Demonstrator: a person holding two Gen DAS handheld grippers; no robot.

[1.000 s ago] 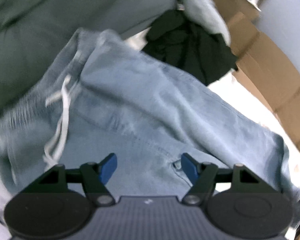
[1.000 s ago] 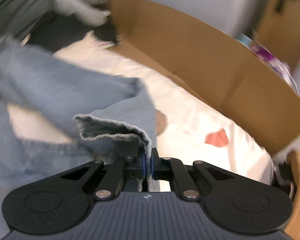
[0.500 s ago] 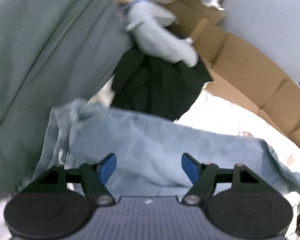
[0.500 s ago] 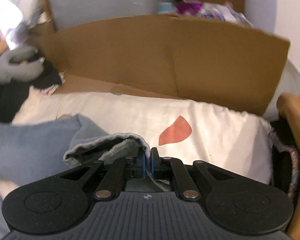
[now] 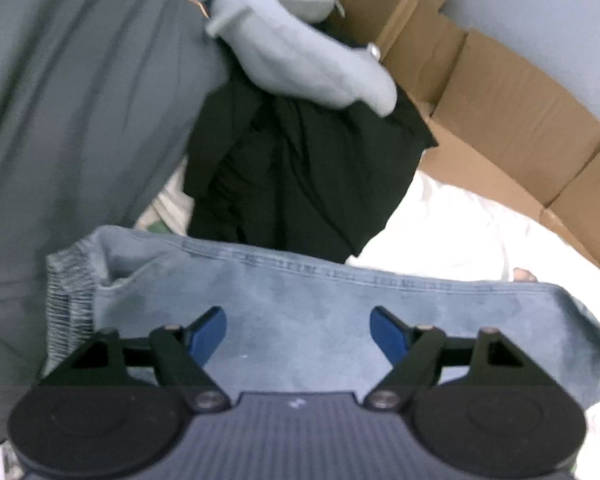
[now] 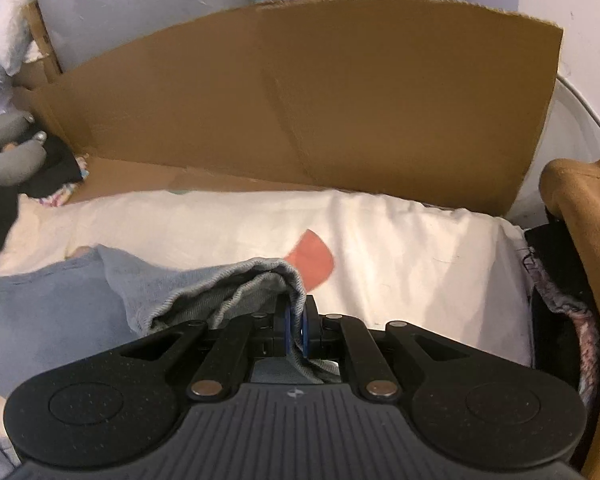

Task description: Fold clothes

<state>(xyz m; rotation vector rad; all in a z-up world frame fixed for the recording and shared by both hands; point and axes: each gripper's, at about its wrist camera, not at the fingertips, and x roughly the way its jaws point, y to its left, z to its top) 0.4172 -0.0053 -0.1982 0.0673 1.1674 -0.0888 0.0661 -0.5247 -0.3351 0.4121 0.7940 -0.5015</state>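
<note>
Cardboard walls [image 6: 300, 100] back a white sheet [image 6: 400, 248] (one red patch on it). Across the lower frame lie light-blue denim pants [image 5: 300, 300]. Left gripper [image 5: 298, 326] hovers over them, jaws wide with nothing between; right gripper [image 6: 295, 330] is clamped on their hem [image 6: 256, 280].

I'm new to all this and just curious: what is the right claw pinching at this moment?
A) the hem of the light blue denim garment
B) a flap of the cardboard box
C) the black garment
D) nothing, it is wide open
A: in the right wrist view the right claw is shut on the light blue denim garment, its hem bunched between the blue pads.
</note>
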